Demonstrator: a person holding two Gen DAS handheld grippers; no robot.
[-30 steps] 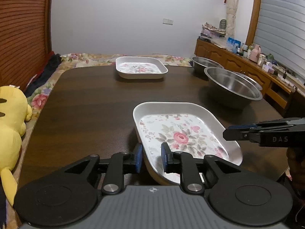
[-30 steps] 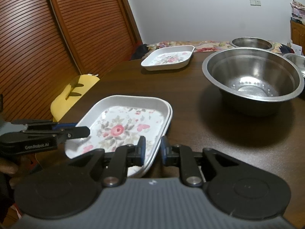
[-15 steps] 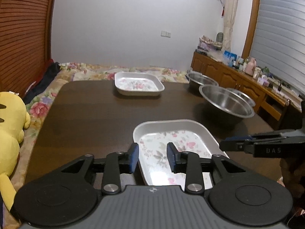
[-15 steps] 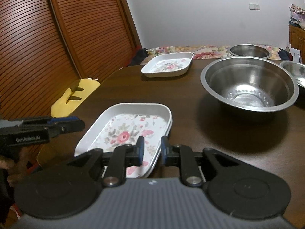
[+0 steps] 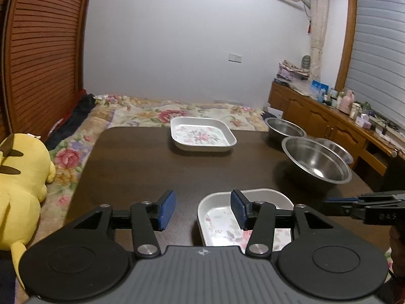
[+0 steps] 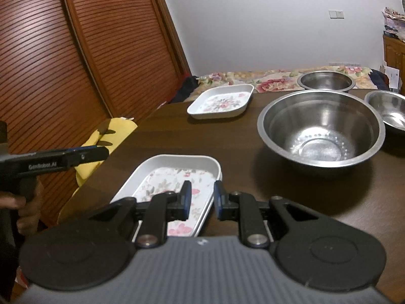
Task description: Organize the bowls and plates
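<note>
While left tool [image 5: 200, 209] gapes, right tool [image 6: 201, 199] prob. straddles plate rim [image 6: 215, 167]

Two white rectangular plates with rounded corners and a pink flower pattern inside lie flat on the dark table. The near plate [image 6: 177, 174] sits at the near edge; seen from the right wrist, a second rim shows under its right side, so it may rest on another plate. The far plate [image 5: 202, 136] lies at the far edge, well apart from it. Three steel bowls stand upright and empty along the right edge: a large bowl [image 6: 321, 129] nearest, a small bowl [image 6: 387, 111] just beside it, and a medium bowl [image 6: 326, 81] at the far right corner.
</note>
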